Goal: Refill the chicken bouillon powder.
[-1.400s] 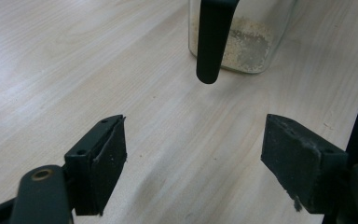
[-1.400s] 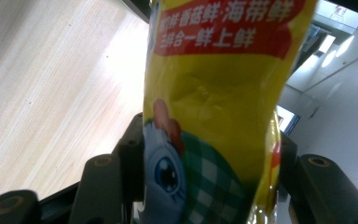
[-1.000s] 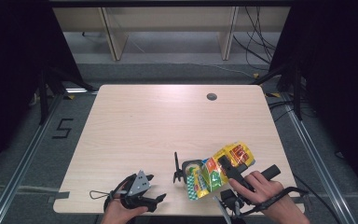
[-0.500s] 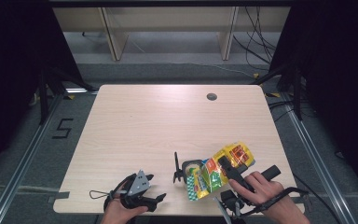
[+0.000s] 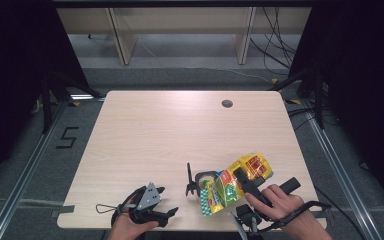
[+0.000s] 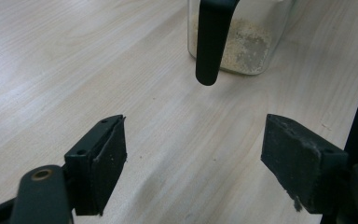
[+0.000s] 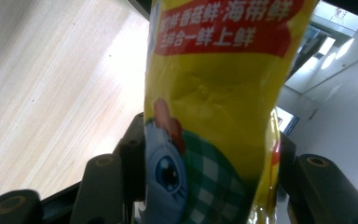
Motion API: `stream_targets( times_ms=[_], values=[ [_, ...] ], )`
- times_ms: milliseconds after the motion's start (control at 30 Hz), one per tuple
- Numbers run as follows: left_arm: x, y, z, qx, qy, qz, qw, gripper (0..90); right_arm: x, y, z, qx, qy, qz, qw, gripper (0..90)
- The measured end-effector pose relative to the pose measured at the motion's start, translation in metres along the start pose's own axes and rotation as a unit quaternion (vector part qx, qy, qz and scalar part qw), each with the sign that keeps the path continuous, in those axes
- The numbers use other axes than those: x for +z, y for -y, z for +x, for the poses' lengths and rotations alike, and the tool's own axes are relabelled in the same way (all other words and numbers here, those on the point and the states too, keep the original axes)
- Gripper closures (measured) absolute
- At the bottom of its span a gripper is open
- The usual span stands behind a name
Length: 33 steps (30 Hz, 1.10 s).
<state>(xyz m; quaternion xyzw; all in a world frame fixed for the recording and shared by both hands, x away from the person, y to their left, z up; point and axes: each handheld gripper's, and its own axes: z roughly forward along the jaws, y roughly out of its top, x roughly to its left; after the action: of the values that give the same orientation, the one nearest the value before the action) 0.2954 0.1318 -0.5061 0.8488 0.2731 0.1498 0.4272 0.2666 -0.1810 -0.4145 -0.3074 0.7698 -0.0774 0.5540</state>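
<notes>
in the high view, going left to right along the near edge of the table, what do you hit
left gripper → clear container with black handle → yellow bag → right gripper, clamped on the bag.

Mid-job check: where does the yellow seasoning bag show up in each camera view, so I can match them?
High view: the yellow bag lies low right of centre, tilted over the clear container, clamped in the right gripper.
Left gripper view: the bag is not in it; the container stands at top centre.
Right gripper view: the bag runs up the middle between the jaws.
Shared landmark: the pale wooden table, also at and.
</notes>
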Motion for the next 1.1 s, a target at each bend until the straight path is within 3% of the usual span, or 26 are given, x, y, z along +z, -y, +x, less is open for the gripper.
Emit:
stream_targets(
  times_ms=[433, 467, 600, 667, 1100],
  values=[
    [0.0001, 0.0006, -0.0005, -0.002, -0.002, 0.001, 1.0, 21.5, -0.0003, 0.0003, -0.0002, 0.006, 0.004, -0.003, 1.0, 48.9],
    [-0.0007, 0.0001, 0.0002, 0.007, 0.0, 0.003, 1.0, 21.5, -0.0004, 0.0001, -0.0003, 0.005, 0.002, -0.002, 1.0, 48.9],
    [0.001, 0.0009, -0.0001, -0.004, -0.001, -0.002, 1.0, 21.5, -0.0004, 0.0008, -0.0003, 0.006, 0.002, -0.003, 1.0, 48.9],
    [-0.0005, 0.0004, -0.0003, 0.003, 0.0, 0.004, 1.0, 21.5, -0.0001, 0.0003, -0.0003, 0.007, 0.0, -0.002, 1.0, 48.9],
    [-0.0002, 0.0, 0.0001, -0.001, 0.001, -0.001, 1.0, 21.5, 0.0001, 0.0016, -0.0001, 0.006, -0.001, -0.003, 1.0, 49.0]
  ],
)
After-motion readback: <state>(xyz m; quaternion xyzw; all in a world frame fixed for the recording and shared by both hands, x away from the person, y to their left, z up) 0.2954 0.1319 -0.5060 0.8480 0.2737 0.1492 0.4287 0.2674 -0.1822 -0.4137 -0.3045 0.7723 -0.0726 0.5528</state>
